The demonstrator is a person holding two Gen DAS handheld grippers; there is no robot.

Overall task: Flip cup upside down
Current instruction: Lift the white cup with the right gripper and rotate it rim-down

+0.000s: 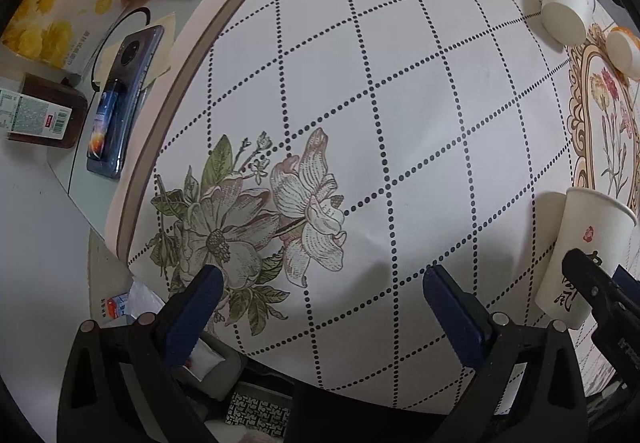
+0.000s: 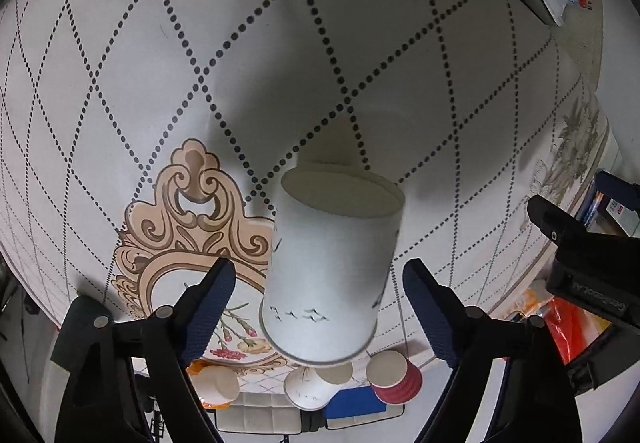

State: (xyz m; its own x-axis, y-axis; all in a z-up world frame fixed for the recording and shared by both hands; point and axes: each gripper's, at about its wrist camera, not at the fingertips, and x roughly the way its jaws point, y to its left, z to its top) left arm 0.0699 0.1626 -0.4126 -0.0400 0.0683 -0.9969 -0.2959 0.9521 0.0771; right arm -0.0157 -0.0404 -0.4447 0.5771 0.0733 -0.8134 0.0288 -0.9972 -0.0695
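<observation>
- Right wrist view: the white paper cup (image 2: 332, 263) fills the middle of my frame, between the two blue-padded fingers of my right gripper (image 2: 320, 275). Its flat base points toward the upper part of the frame and its rim toward the lower edge.
- My right tongs are spread wide. There is a visible gap between each pad and the cup wall, so nothing is clamped. I cannot tell from this angle whether the cup is resting on the tablecloth (image 2: 120, 43).
- Along the lower edge of the same view I see three more cups: a red ribbed cup (image 2: 394, 377) at lower right of centre, a white printed cup (image 2: 310, 389) beside it, and an orange-patterned cup (image 2: 214, 383) to the lower left.
- Left wrist view: my left gripper (image 1: 324, 283) hangs over the flower print (image 1: 256, 219) on the tablecloth, fingers wide apart with nothing between them.
- At the lower right of that frame the white paper cup shows with its wider rim toward the top, and a black tip of the other gripper overlaps its lower side.
- A phone (image 1: 120, 103) lies off the cloth at the left of the frame, near a labelled box (image 1: 36, 119).
</observation>
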